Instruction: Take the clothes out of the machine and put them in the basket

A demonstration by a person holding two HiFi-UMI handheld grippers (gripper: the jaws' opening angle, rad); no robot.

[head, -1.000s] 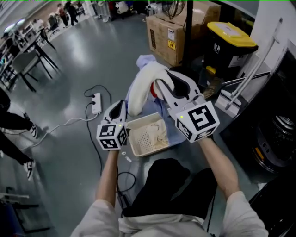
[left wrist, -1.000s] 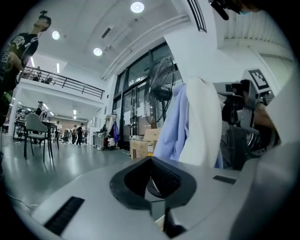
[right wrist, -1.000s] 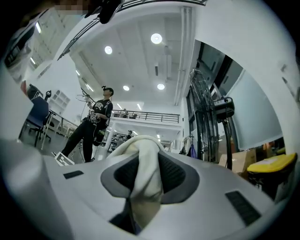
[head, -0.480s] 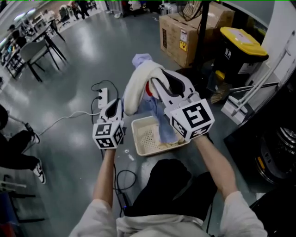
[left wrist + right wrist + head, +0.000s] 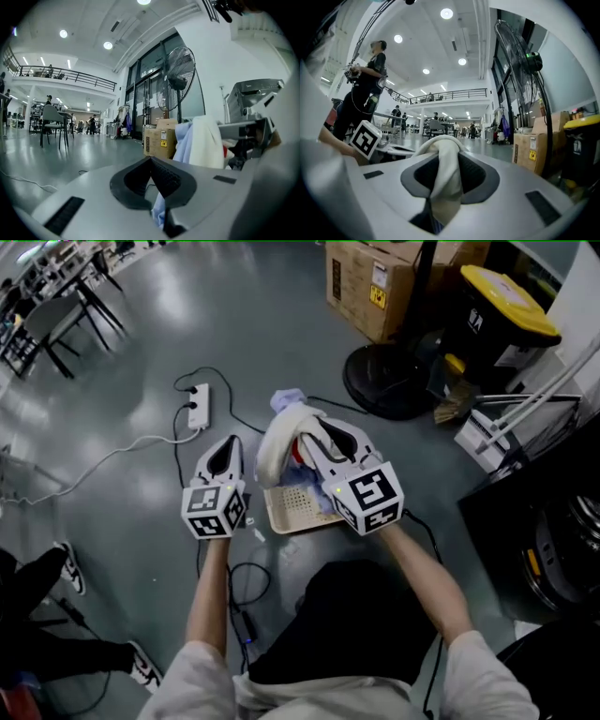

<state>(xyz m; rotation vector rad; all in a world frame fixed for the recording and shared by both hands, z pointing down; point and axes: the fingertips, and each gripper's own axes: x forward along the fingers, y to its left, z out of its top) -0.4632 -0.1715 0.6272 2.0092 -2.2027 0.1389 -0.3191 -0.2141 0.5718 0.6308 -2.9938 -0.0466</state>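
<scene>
A cream garment (image 5: 273, 444) is draped over my right gripper (image 5: 313, 430), whose jaws are shut on it; in the right gripper view the cream garment (image 5: 443, 187) fills the gap of the right gripper (image 5: 442, 157). A light blue garment (image 5: 287, 400) hangs with it, over the cream basket (image 5: 276, 516) on the floor. My left gripper (image 5: 231, 443) is just left of the bundle. In the left gripper view the left gripper (image 5: 153, 160) is shut, with a strip of the light blue garment (image 5: 158, 213) pinched low between its pads.
A white power strip (image 5: 197, 405) with cables lies on the grey floor to the left. A fan base (image 5: 384, 381), cardboard boxes (image 5: 375, 282) and a black bin with a yellow lid (image 5: 502, 310) stand behind. The machine (image 5: 562, 540) is at the right.
Both grippers have come down with the garments, from well above the basket to just over its rim. The right one dropped further. The grips look the same.
</scene>
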